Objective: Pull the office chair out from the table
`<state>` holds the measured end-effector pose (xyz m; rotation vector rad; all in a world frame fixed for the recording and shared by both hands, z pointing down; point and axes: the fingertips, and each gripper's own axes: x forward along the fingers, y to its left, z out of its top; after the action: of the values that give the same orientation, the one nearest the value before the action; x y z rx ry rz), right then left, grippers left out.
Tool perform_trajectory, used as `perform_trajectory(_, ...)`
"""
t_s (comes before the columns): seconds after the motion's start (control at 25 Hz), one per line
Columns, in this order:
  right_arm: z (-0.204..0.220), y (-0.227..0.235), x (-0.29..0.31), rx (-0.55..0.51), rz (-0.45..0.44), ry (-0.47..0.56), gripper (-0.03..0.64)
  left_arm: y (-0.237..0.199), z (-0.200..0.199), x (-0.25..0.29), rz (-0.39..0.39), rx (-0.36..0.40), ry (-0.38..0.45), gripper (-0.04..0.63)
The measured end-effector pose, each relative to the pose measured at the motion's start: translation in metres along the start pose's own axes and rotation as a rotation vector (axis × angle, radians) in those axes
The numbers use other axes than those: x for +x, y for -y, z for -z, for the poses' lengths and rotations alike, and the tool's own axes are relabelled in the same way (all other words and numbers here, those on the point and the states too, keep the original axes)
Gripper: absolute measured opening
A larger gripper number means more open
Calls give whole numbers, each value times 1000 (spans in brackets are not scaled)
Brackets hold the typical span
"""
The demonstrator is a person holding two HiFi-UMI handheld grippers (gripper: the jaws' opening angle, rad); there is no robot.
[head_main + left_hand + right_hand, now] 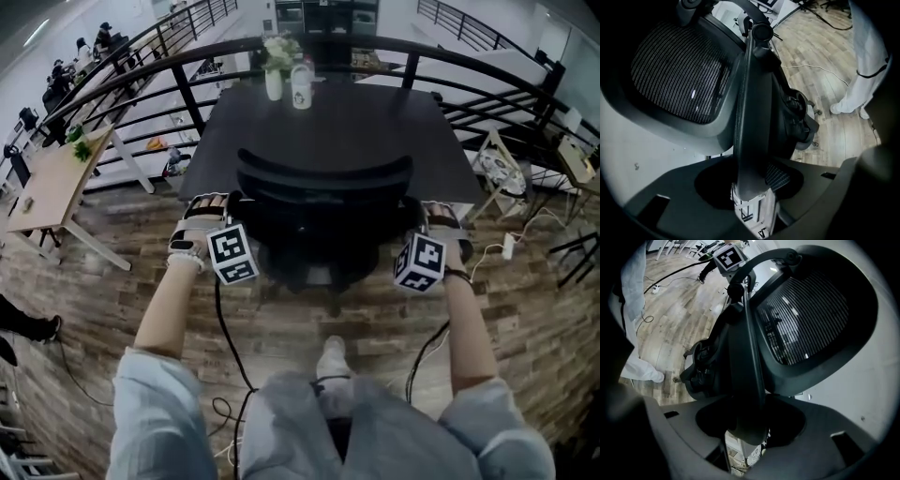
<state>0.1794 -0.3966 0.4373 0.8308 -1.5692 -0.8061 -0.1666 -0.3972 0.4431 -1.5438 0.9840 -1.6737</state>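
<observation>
Person's knees [328,422] at bottom of head view, both arms stretched forward. Left gripper [752,185]: fingers clamped on the left edge of the chair [323,202] backrest. Right gripper [747,423]: fingers clamped on the right edge. Chair sits on the wood floor [122,281] at the near side of the dark desk [375,131], backrest toward the person. Flower vase [275,75] and cup [301,89] at the desk's far edge.

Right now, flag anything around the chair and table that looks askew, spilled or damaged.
Nothing stands out. The office chair sits square to the table, the vase and cup stand upright at its far edge, and nothing is spilled. Only the cables trailing over the floor near the chair could snag.
</observation>
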Motion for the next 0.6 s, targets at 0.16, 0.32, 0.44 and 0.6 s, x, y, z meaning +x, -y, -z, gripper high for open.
perform_trajectory(0.16, 3, -12, -23, -1, 12, -26, 193, 13, -2, -26, -8, -7, 15, 192)
perform_trajectory(0.32, 8, -26, -43, 16, 19, -46, 195, 28, -6, -49, -10, -7, 37, 192)
perform_trajectory(0.44, 11, -37, -59, 29, 38, -57, 196, 41, -7, -67, -17, 2, 49, 192)
perform_trajectory(0.6, 11, -43, -73, 26, 33, -75, 196, 50, -6, -88, -21, 38, 57, 192)
